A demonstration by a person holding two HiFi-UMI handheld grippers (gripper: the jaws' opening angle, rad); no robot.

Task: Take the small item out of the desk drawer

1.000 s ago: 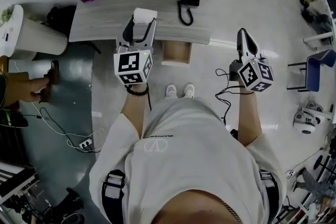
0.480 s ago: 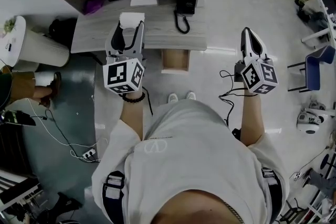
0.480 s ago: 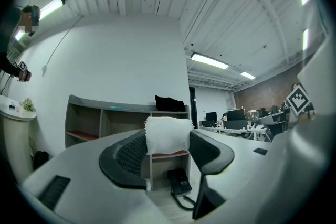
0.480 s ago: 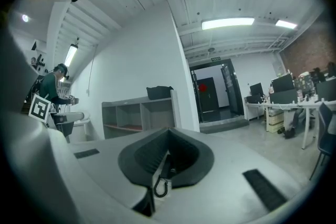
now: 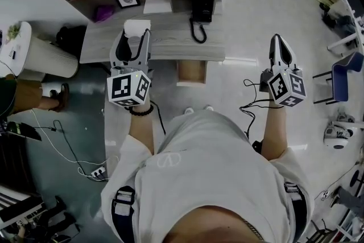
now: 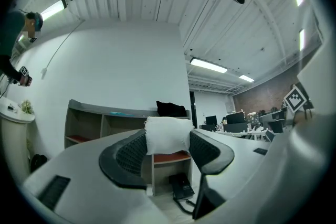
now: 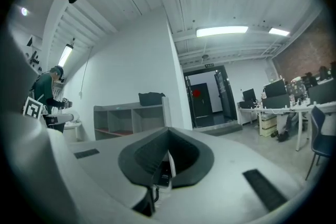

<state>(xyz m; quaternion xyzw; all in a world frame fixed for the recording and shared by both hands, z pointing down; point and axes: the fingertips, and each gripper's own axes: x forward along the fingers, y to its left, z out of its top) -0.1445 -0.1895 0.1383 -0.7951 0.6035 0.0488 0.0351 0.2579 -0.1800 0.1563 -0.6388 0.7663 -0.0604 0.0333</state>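
Below the desk point(image 5: 170, 45) the drawer point(image 5: 190, 72) stands open. The left tongs point(image 5: 132, 38) grip the small white item point(image 5: 136, 27) above the desk edge, clear of the drawer, so the removal looks done. The right tongs point(image 5: 280, 49) are closed and empty.

Bright ceiling strip lights point(image 7: 222, 31); heavy fisheye warp, dark vignetted corners.

The left gripper point(image 5: 132, 38) was held out ahead of the body, roughly level, its jaws set apart and pressed on a small white item point(image 6: 167, 135). The right gripper point(image 5: 280, 45) was held out at the right side, also level, its jaws brought together on nothing. The left forearm point(image 5: 142, 131) and right forearm point(image 5: 272, 134) were extended forward.
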